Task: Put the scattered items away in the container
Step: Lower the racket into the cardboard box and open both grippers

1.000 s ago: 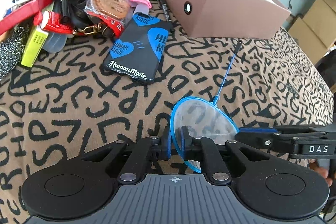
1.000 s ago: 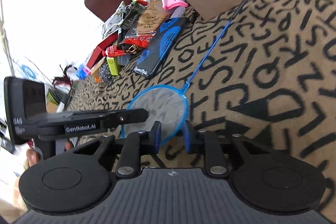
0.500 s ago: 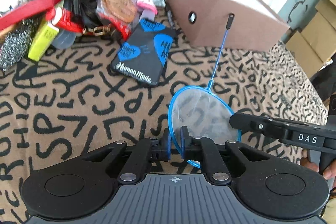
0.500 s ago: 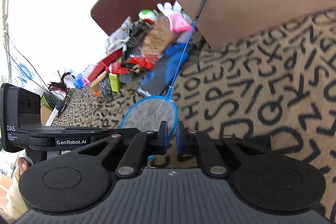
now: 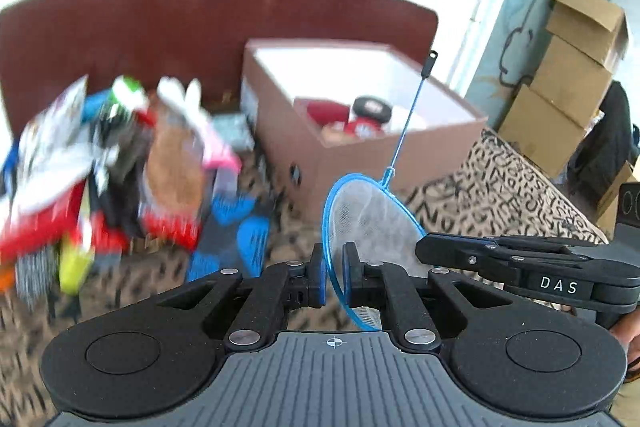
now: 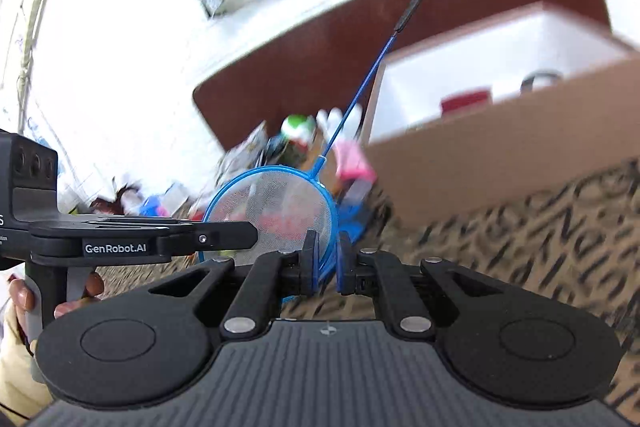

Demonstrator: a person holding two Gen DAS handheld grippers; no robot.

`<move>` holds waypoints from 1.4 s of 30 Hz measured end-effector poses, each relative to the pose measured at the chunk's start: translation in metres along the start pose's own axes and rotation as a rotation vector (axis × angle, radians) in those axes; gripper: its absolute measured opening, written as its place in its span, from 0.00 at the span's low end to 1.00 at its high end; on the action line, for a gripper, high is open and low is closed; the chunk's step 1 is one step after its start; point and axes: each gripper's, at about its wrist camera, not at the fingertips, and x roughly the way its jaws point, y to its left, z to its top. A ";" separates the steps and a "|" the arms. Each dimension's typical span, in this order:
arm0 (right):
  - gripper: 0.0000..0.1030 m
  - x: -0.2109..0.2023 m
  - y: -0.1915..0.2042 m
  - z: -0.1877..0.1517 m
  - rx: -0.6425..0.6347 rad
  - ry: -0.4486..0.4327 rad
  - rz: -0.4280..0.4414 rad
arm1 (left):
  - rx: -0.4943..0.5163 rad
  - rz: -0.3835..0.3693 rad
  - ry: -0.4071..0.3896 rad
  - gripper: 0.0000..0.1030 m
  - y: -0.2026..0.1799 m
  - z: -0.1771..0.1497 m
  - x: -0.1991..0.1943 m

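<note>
Patterned bedcover carries an open brown box, partly filled, and a blurred heap of loose items to its left. Small blue hand net is held clear of the cover, in front of the box, handle tip slanting up over it. Left gripper and right gripper are each clamped on the hoop rim, at separate points. Assessed as very light; thin wire frame likely springy, mesh soft and snag-prone. Rim or hoop-handle joint judged the soundest hold
</note>
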 end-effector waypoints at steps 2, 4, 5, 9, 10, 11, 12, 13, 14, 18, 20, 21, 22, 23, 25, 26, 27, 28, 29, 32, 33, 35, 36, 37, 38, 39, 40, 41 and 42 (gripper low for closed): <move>0.09 0.001 -0.004 0.012 -0.001 -0.030 -0.016 | 0.013 -0.001 -0.013 0.05 -0.003 0.017 0.008; 0.09 0.003 -0.010 0.025 0.003 -0.054 -0.027 | 0.017 -0.008 -0.020 0.05 -0.005 0.034 0.016; 0.09 0.004 -0.013 0.031 0.007 -0.065 -0.032 | 0.022 -0.013 -0.023 0.05 -0.006 0.042 0.019; 0.09 0.014 -0.029 0.057 0.023 -0.100 -0.051 | 0.066 -0.011 -0.039 0.05 -0.014 0.073 0.035; 0.09 0.018 -0.034 0.064 0.023 -0.104 -0.060 | 0.072 -0.012 -0.039 0.05 -0.015 0.081 0.040; 0.09 0.022 -0.040 0.070 0.027 -0.108 -0.068 | 0.077 -0.013 -0.038 0.05 -0.016 0.087 0.045; 0.09 0.027 -0.046 0.076 0.032 -0.111 -0.077 | 0.083 -0.014 -0.038 0.05 -0.017 0.094 0.050; 0.09 0.031 -0.052 0.078 0.036 -0.113 -0.083 | 0.089 -0.014 -0.036 0.05 -0.017 0.101 0.056; 0.09 0.035 -0.058 0.084 0.044 -0.114 -0.090 | 0.093 -0.013 -0.033 0.06 -0.018 0.107 0.063; 0.09 0.051 -0.085 0.097 0.076 -0.104 -0.116 | 0.105 -0.018 -0.006 0.10 -0.016 0.127 0.095; 0.09 0.061 -0.095 0.101 0.089 -0.093 -0.127 | 0.102 -0.015 0.009 0.11 -0.013 0.134 0.112; 0.10 0.064 -0.099 0.103 0.095 -0.088 -0.131 | 0.101 -0.013 0.018 0.13 -0.011 0.136 0.121; 0.10 0.069 -0.104 0.104 0.099 -0.082 -0.137 | 0.099 -0.008 0.027 0.14 -0.009 0.138 0.130; 0.10 0.075 -0.110 0.106 0.102 -0.075 -0.141 | 0.098 -0.003 0.037 0.17 -0.007 0.140 0.139; 0.11 0.085 -0.119 0.108 0.112 -0.061 -0.152 | 0.097 0.007 0.054 0.21 -0.003 0.143 0.156; 0.12 0.091 -0.125 0.109 0.121 -0.054 -0.161 | 0.096 0.015 0.056 0.29 -0.002 0.143 0.163; 0.16 0.095 -0.128 0.109 0.127 -0.050 -0.176 | 0.097 0.029 0.049 0.34 -0.001 0.142 0.169; 0.26 0.098 -0.130 0.111 0.117 -0.051 -0.189 | 0.103 0.058 0.034 0.44 0.000 0.141 0.174; 0.35 0.099 -0.127 0.112 0.090 -0.053 -0.212 | 0.109 0.086 0.021 0.74 0.001 0.140 0.175; 0.67 0.098 -0.115 0.111 -0.004 -0.080 -0.260 | 0.112 0.176 -0.081 0.98 0.003 0.132 0.169; 0.67 0.099 -0.111 0.111 -0.031 -0.078 -0.271 | 0.125 0.182 -0.097 0.98 0.003 0.130 0.166; 0.70 0.101 -0.107 0.109 -0.060 -0.076 -0.292 | 0.132 0.198 -0.094 0.99 0.004 0.130 0.165; 0.74 0.101 -0.106 0.108 -0.060 -0.075 -0.292 | 0.124 0.209 -0.089 0.99 0.005 0.130 0.165; 0.76 0.102 -0.105 0.107 -0.057 -0.073 -0.286 | 0.113 0.214 -0.084 0.99 0.007 0.129 0.165; 0.77 0.102 -0.104 0.107 -0.055 -0.072 -0.282 | 0.102 0.218 -0.079 0.99 0.008 0.128 0.164; 0.78 0.103 -0.102 0.107 -0.055 -0.070 -0.283 | 0.090 0.223 -0.074 0.99 0.010 0.128 0.164; 0.79 0.103 -0.101 0.107 -0.057 -0.069 -0.285 | 0.078 0.229 -0.070 0.99 0.012 0.127 0.163; 0.81 0.103 -0.099 0.106 -0.060 -0.068 -0.289 | 0.070 0.233 -0.067 0.99 0.013 0.126 0.163; 0.82 0.102 -0.098 0.106 -0.062 -0.068 -0.293 | 0.063 0.237 -0.063 0.99 0.014 0.125 0.161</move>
